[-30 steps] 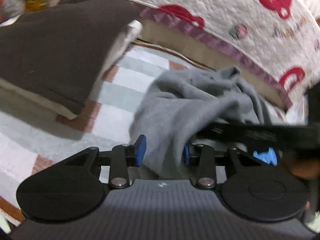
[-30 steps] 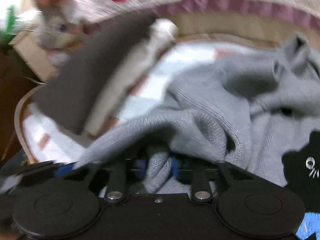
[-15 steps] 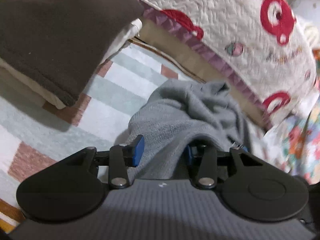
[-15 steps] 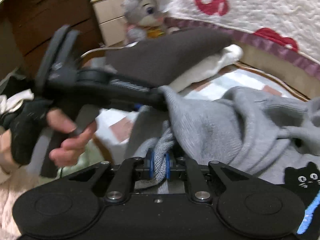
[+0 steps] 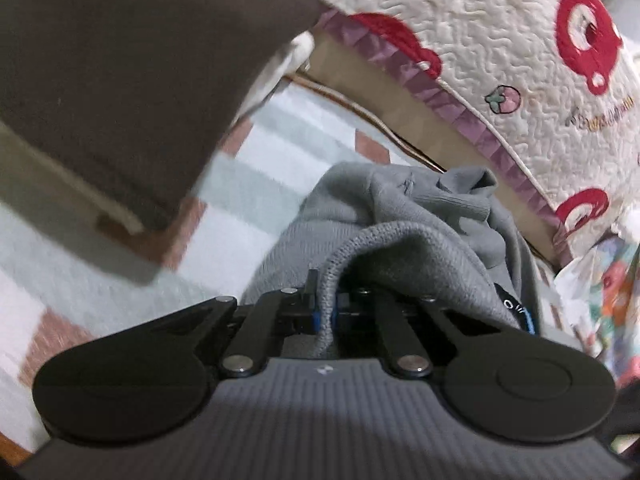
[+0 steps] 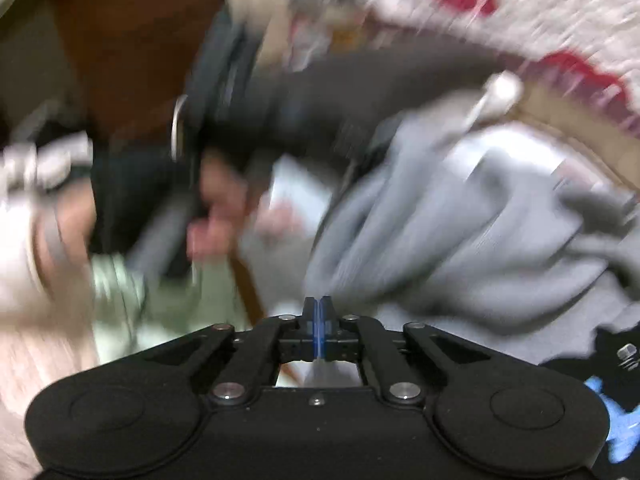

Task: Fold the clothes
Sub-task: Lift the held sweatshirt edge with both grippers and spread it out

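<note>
A grey knit sweater [image 5: 400, 216] lies bunched on a striped bed sheet [image 5: 132, 296]. My left gripper [image 5: 325, 312] is shut on the sweater's ribbed edge, which drapes over its right finger. In the blurred right wrist view the sweater [image 6: 460, 232] spreads to the right, with a black print [image 6: 616, 348] at the far right. My right gripper [image 6: 318, 316] has its blue pads pressed together; a thin strip of grey cloth seems to hang behind them, but the blur leaves the grip unclear. The other hand and the left gripper's body [image 6: 224, 92] show at the upper left.
A dark brown blanket [image 5: 120, 80] over a cream pillow lies at the left. A quilted cream cover with red prints [image 5: 500, 48] and a purple border runs along the back. Brown wooden furniture [image 6: 120, 40] stands at the left of the right wrist view.
My left gripper has closed on the sweater's edge; it was open around the cloth before. My right gripper has swung fast and its thick bunch of cloth is gone from between the pads.
</note>
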A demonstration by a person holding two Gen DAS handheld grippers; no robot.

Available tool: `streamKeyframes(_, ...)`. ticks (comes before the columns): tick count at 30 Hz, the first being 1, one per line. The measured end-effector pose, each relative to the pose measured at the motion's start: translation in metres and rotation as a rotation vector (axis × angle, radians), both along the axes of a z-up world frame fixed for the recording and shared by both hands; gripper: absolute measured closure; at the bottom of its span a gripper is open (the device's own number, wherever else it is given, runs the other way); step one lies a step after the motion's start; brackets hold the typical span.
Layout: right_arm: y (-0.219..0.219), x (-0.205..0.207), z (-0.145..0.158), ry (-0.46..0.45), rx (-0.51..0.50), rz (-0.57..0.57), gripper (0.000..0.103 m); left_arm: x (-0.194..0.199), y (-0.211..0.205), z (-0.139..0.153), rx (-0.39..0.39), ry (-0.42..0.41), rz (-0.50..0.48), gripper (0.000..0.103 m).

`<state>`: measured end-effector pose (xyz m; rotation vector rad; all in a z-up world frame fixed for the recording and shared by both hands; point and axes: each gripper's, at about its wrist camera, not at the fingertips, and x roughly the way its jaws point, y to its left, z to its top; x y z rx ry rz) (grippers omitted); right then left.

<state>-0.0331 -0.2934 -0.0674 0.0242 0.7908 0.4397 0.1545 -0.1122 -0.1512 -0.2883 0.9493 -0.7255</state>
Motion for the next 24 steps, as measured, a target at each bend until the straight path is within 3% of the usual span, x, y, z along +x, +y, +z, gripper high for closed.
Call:
streamKeyframes(1,-0.006,0.001,0.013,-0.035,0.01,-0.037,0.092,0.003,0.002,-0.002,-0.016,0.021,0.006,0.099)
streamKeyframes(2,-0.011,0.005,0.024,-0.056,0.011,-0.061,0.083,0.003,0.002,-0.003,-0.024,0.025,0.004,0.099)
streamKeyframes(3,-0.013,0.01,0.033,-0.075,-0.001,-0.083,0.063,0.002,0.002,-0.004,-0.033,0.031,-0.001,0.099)
streamKeyframes(5,-0.012,0.022,0.038,-0.088,-0.049,-0.129,0.048,0.001,0.001,-0.004,-0.043,0.041,-0.013,0.099)
streamKeyframes(8,-0.011,0.048,0.015,-0.005,-0.043,-0.17,0.044,-0.002,0.003,-0.003,-0.011,0.044,-0.022,0.097)
streamKeyframes(10,-0.016,0.061,-0.007,0.057,-0.01,-0.251,0.045,-0.005,0.006,0.0,0.058,0.061,-0.013,0.086)
streamKeyframes(11,-0.029,0.066,-0.015,0.087,0.098,-0.328,0.051,-0.008,0.009,0.002,0.122,0.072,0.003,0.067)
streamKeyframes(12,-0.044,0.07,-0.023,0.12,0.216,-0.408,0.055,-0.014,0.014,0.007,0.18,0.061,0.022,0.061)
streamKeyframes(13,-0.065,0.068,-0.034,0.17,0.415,-0.512,0.06,-0.02,0.018,0.014,0.191,0.028,0.023,0.059)
streamKeyframes(14,-0.076,0.066,-0.041,0.195,0.527,-0.551,0.075,-0.027,0.022,0.022,0.2,-0.006,0.022,0.059)
streamKeyframes(15,-0.087,0.063,-0.048,0.218,0.635,-0.589,0.08,-0.031,0.025,0.03,0.175,-0.035,0.007,0.059)
streamKeyframes(16,-0.092,0.061,-0.051,0.225,0.68,-0.606,0.081,-0.035,0.027,0.036,0.137,-0.059,-0.01,0.059)
streamKeyframes(18,-0.095,0.057,-0.053,0.228,0.712,-0.627,0.094,-0.042,0.025,0.05,0.035,-0.104,-0.067,0.059)
streamKeyframes(21,-0.092,0.053,-0.051,0.219,0.7,-0.618,0.095,-0.047,0.009,0.05,-0.021,-0.104,-0.178,0.057)
streamKeyframes(24,-0.087,0.058,-0.047,0.209,0.661,-0.583,0.096,-0.047,-0.005,0.026,-0.005,0.013,-0.203,0.052)
